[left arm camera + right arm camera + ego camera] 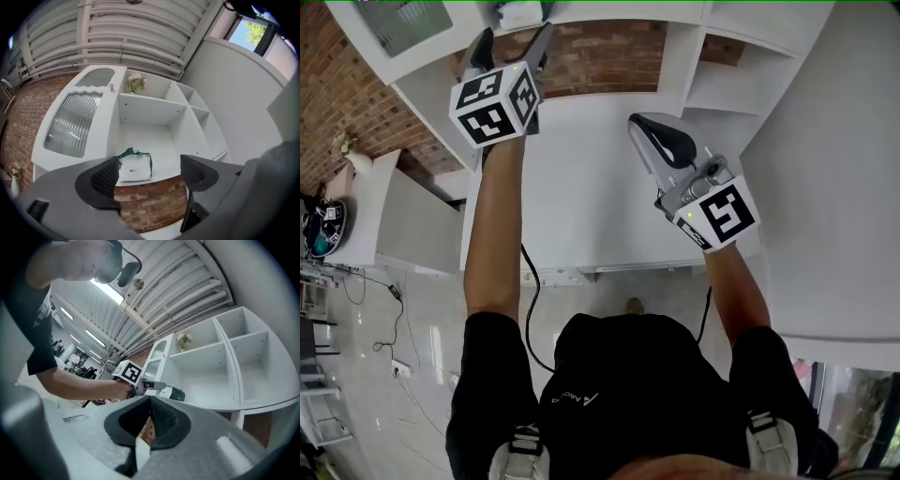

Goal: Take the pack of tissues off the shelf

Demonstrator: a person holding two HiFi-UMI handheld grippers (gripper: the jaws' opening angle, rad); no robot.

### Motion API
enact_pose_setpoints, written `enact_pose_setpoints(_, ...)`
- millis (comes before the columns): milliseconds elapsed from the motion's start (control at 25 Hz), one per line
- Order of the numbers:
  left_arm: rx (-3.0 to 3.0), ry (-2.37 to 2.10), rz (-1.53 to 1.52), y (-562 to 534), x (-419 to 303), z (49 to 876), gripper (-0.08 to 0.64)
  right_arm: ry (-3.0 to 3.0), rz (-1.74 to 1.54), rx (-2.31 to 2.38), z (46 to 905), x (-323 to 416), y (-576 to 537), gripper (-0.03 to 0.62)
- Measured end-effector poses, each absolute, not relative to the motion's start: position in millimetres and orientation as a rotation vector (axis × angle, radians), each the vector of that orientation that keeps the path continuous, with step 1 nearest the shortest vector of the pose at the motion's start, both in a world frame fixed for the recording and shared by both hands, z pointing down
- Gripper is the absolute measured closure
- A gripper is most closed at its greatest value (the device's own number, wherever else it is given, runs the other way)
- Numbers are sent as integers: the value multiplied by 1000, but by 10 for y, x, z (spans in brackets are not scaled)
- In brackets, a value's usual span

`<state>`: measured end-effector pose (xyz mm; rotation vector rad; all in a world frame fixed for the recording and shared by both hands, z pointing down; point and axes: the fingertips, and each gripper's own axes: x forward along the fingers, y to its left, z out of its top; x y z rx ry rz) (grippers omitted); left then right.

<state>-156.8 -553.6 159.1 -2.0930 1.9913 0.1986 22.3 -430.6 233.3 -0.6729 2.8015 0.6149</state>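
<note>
left gripper (150, 180) jaws released | pack of tissues (135, 168) cropped in head view | right gripper (149, 420) jaws clenched, empty

Brick wall (151, 200), exposed at lower centre. Ribbed glass door (72, 123) at left, with a small bunch of pale flowers (136, 83) up to its right. Ribbed ceiling panels (131, 40) run overhead; window (248, 33) showing green foliage at upper right. Glossy tiled floor (422, 281) carries trailing cables (397, 302).
</note>
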Motion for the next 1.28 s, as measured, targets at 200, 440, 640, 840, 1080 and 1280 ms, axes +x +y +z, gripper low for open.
enact_pose_setpoints(200, -2042, 2086, 108, -5956, -1669, 1517, 128, 2802, 591, -634, 2302, 295, -4513, 591)
enact_pose_setpoints(440, -1982, 2168, 35, -6282, -1761, 1525, 106, 2797, 565, -585, 2337, 286, -4658, 591)
enact_pose_setpoints(640, -1948, 2240, 16, -6483, -1878, 1541, 103, 2801, 563, -554, 2378, 327, -4688, 591)
enact_pose_setpoints(840, -1953, 2291, -3, -6663, -1960, 1593, 103, 2799, 535, -562, 2419, 415, -4808, 591)
enact_pose_setpoints(1080, -1952, 2336, -20, -6795, -1982, 1601, 104, 2797, 516, -578, 2493, 489, -4880, 591)
enact_pose_setpoints(1280, -1913, 2358, -14, -6798, -2017, 1608, 220, 2788, 500, -608, 2512, 569, -4973, 591)
